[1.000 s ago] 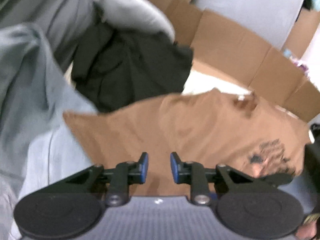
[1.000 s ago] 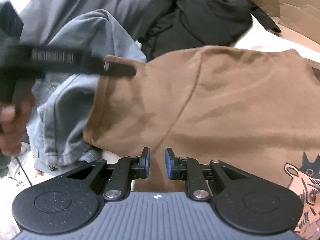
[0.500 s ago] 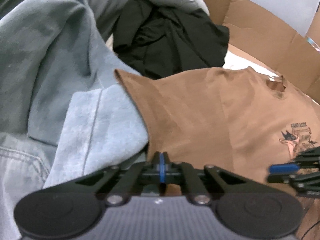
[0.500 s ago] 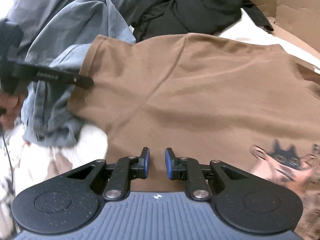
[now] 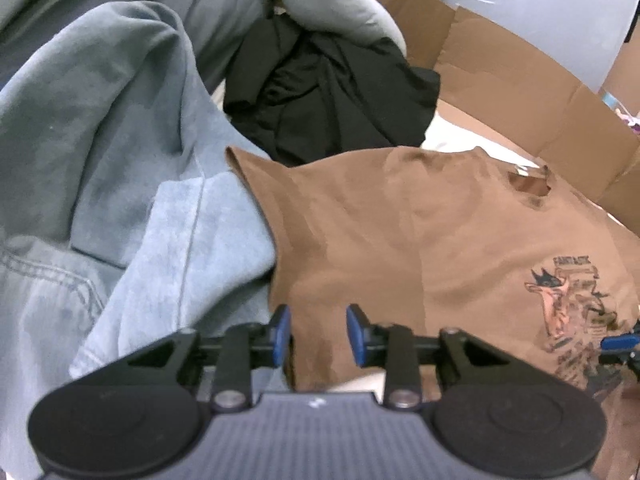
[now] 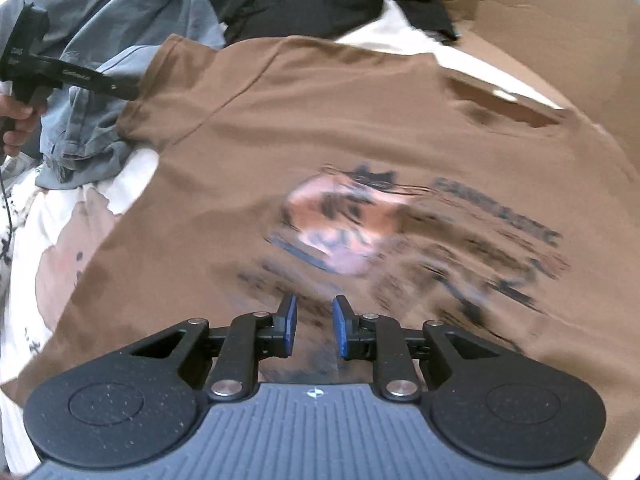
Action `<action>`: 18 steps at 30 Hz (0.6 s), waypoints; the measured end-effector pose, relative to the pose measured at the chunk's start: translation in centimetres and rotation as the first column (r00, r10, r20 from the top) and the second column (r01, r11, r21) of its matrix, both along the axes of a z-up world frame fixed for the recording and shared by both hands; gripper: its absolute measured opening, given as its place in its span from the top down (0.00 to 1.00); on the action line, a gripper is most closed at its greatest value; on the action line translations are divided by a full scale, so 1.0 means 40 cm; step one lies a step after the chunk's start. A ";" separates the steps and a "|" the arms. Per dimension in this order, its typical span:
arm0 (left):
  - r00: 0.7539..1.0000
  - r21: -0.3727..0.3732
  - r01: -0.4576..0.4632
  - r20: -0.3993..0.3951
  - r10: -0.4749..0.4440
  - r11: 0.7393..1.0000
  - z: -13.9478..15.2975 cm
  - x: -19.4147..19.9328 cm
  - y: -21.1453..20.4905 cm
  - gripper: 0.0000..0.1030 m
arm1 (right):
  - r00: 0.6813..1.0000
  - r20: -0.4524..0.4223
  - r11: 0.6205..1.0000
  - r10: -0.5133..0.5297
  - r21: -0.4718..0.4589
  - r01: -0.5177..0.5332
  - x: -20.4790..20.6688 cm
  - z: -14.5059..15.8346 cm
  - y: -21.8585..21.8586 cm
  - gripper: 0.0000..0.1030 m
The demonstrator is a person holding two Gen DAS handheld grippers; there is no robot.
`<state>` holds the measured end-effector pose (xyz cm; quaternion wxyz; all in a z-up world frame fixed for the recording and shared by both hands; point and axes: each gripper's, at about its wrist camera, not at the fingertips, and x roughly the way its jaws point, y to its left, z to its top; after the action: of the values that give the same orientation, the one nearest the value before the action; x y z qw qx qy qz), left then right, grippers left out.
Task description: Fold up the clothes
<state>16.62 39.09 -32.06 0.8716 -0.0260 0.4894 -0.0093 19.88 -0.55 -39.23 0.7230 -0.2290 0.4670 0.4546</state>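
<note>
A brown T-shirt [image 6: 304,128] lies spread out, print side up, over a white patterned sheet [image 6: 60,248], with its printed graphic [image 6: 344,224] roughly in the middle of the right wrist view (the print is smeared by motion blur there, sharper in the left wrist view at [image 5: 576,304]). The left hand-held gripper [image 5: 319,334] sits low over the shirt's lower left portion, close to the edge where the brown cloth meets a light blue sweatshirt [image 5: 120,168]; its blue-padded fingers [image 5: 280,330] stand apart with brown fabric showing in the gap between them, and nothing is pinched. From the right wrist view the same tool appears at the far left as a dark bar reaching in toward the shirt's sleeve hem, gripped by a person's hand [image 6: 16,120] whose curled fingers wrap the handle. The right hand-held gripper [image 6: 314,330] hovers above the lower part of the shirt just below the print, pointing across the chest toward the collar [image 6: 504,108]; its fingers are likewise spread, a narrower gap between them, holding nothing. Whether either tool touches the cloth cannot be told. Beyond the shirt, a crumpled black garment [image 5: 328,92] lies heaped against a grey garment [image 5: 336,8], and cardboard panels [image 5: 520,92] stand along the far side.
</note>
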 end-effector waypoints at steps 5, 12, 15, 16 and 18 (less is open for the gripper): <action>1.000 0.000 0.007 -0.001 -0.007 1.000 0.009 -0.036 -0.047 0.65 | 0.998 0.020 0.999 -0.051 0.004 0.051 0.020 0.055 -0.087 0.80; 0.999 -0.021 -0.024 -0.035 0.023 0.999 0.023 -0.100 -0.106 0.62 | 0.989 0.050 0.990 -0.141 0.025 0.140 0.046 0.135 -0.222 0.80; 0.998 -0.024 -0.026 -0.052 0.024 0.999 0.029 -0.130 -0.137 0.61 | 0.980 0.064 0.982 -0.187 0.029 0.185 0.050 0.160 -0.289 0.80; 0.998 -0.027 -0.026 -0.058 0.024 0.999 0.030 -0.141 -0.148 0.60 | 0.977 0.067 0.979 -0.203 0.029 0.201 0.051 0.168 -0.314 0.80; 0.997 -0.027 -0.019 -0.072 0.017 0.999 0.032 -0.160 -0.168 0.59 | 0.971 0.072 0.973 -0.230 0.032 0.228 0.046 0.181 -0.358 0.80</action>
<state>10.22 32.35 -30.76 0.8531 -0.0429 0.5199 -0.0074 21.71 -14.86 -32.00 0.7903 -0.1819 0.4575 0.3647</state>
